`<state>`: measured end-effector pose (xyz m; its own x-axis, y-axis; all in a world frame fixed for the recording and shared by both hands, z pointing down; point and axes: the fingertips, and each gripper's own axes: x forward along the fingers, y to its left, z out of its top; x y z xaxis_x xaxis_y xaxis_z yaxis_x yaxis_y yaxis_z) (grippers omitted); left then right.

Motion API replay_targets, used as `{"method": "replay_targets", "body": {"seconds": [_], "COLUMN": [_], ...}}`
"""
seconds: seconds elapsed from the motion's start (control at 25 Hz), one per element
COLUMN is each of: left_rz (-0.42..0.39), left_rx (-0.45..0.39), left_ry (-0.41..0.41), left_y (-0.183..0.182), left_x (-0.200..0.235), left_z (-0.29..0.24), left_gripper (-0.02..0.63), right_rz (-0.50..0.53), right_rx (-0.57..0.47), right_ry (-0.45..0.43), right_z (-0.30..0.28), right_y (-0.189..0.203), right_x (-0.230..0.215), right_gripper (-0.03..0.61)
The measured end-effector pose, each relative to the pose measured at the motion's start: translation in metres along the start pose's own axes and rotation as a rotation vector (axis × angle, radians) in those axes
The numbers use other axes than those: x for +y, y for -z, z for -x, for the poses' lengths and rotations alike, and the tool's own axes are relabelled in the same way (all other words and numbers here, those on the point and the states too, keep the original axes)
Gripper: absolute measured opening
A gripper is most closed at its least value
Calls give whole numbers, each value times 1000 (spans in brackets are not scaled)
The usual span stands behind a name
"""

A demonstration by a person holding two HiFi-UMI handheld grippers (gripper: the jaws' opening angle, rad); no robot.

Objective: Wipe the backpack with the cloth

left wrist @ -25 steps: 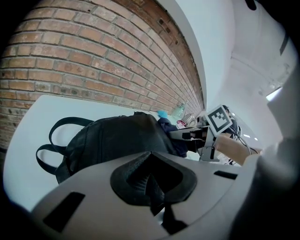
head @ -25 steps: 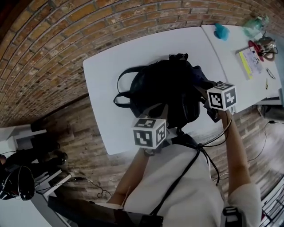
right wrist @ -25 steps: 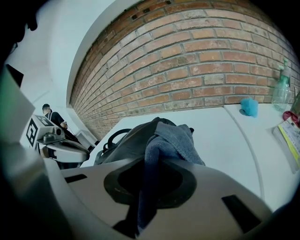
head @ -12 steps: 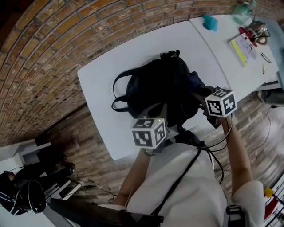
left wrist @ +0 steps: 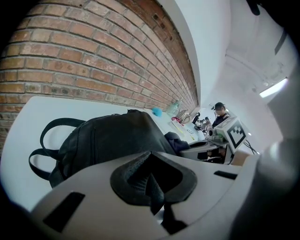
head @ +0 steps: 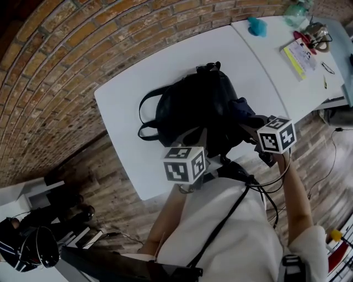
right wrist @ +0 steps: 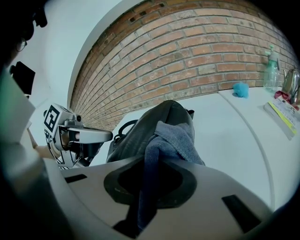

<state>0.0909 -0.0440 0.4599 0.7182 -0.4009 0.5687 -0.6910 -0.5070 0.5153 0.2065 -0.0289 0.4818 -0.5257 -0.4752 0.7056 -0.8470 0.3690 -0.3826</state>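
Observation:
A black backpack [head: 193, 104] lies on the white table [head: 132, 82], its straps to the left. My left gripper [head: 194, 140] sits at the near side of the backpack. In the left gripper view this gripper [left wrist: 152, 185] is shut on a fold of black fabric from the backpack [left wrist: 108, 138]. My right gripper [head: 256, 129] is at the bag's right side, shut on a grey-blue cloth [head: 242, 107]. In the right gripper view the cloth [right wrist: 176, 136] runs from that gripper [right wrist: 147, 187] up onto the backpack [right wrist: 136, 133].
A second white table [head: 287, 82] adjoins on the right. It carries a teal object [head: 256, 26], a clear bottle [head: 295, 10], a metal pot [head: 318, 33] and a yellow-edged booklet [head: 300, 55]. A brick wall runs behind the tables. The near table edge is just below the bag.
My right gripper has drawn the cloth a little toward me along the backpack's right side. The left gripper has kept its hold at the same spot.

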Motion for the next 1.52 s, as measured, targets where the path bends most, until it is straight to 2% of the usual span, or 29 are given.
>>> {"method": "replay_targets", "body": {"seconds": [0.56, 0.92, 1.28, 1.4, 1.52], "left_rz": [-2, 13, 27, 40, 47], "left_rx": [-7, -18, -33, -32, -34], "left_ry": [-3, -20, -34, -28, -29], "left_y": [2, 1, 4, 8, 9], "left_x": [-7, -5, -1, -1, 3], "left_z": [-1, 4, 14, 18, 22], "left_gripper": [5, 5, 5, 5, 5], "right_rz": [-30, -27, 1, -85, -167], "right_rx": [43, 110, 141, 128, 50], "right_ry": [-52, -102, -94, -100, -106], "right_z": [15, 24, 20, 27, 41], "right_y": [30, 50, 52, 47, 22], "right_x": [15, 27, 27, 25, 19], "right_gripper": [47, 48, 48, 46, 48]}}
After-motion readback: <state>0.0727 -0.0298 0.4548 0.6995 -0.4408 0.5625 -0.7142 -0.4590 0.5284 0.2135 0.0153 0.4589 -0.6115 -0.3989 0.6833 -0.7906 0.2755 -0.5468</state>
